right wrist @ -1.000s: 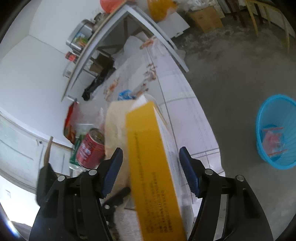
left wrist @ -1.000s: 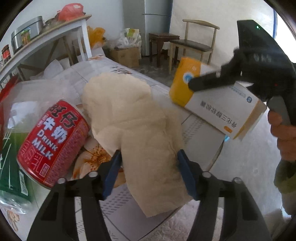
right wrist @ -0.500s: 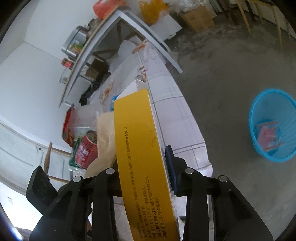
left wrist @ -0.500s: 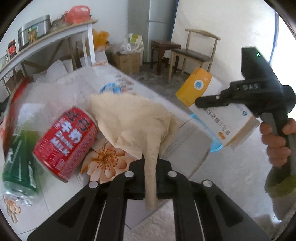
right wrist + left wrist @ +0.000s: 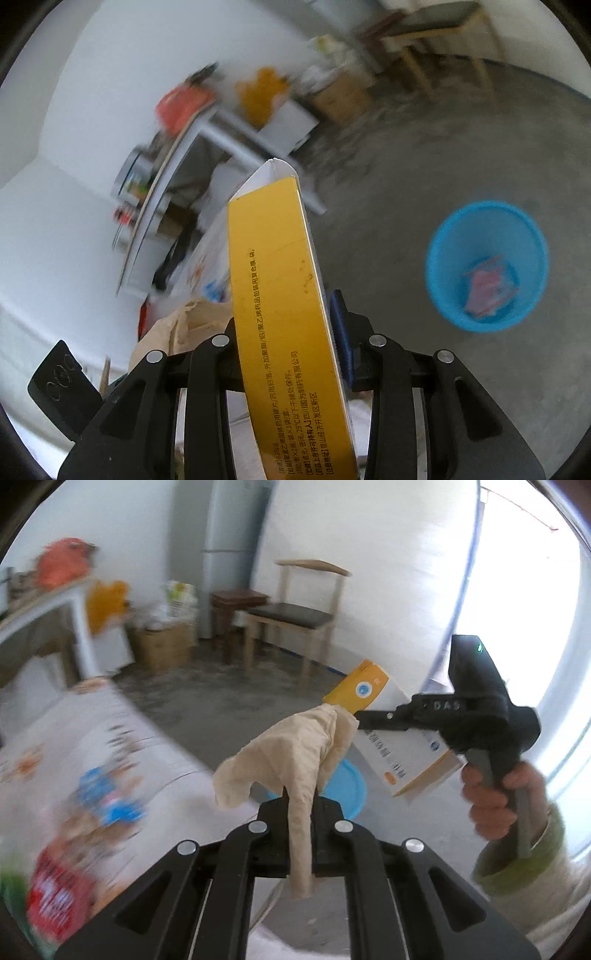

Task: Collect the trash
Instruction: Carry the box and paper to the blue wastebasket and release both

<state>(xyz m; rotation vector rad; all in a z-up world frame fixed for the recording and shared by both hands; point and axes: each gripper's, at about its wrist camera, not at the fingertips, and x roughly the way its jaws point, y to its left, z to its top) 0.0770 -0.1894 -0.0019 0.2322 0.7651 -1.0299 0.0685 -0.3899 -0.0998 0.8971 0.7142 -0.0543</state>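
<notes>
- Our left claw (image 5: 300, 812) is clamped on a limp, light paper napkin (image 5: 295, 753), pinched at one dangling end
- Our right claw (image 5: 291, 343) grips the stiff, light yellow box (image 5: 280, 314) across its narrow sides, above the floor near the blue basket (image 5: 439, 273)

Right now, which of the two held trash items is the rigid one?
The yellow-and-white box, clamped in the right tool. The beige paper towel in the left tool hangs limp.
</notes>
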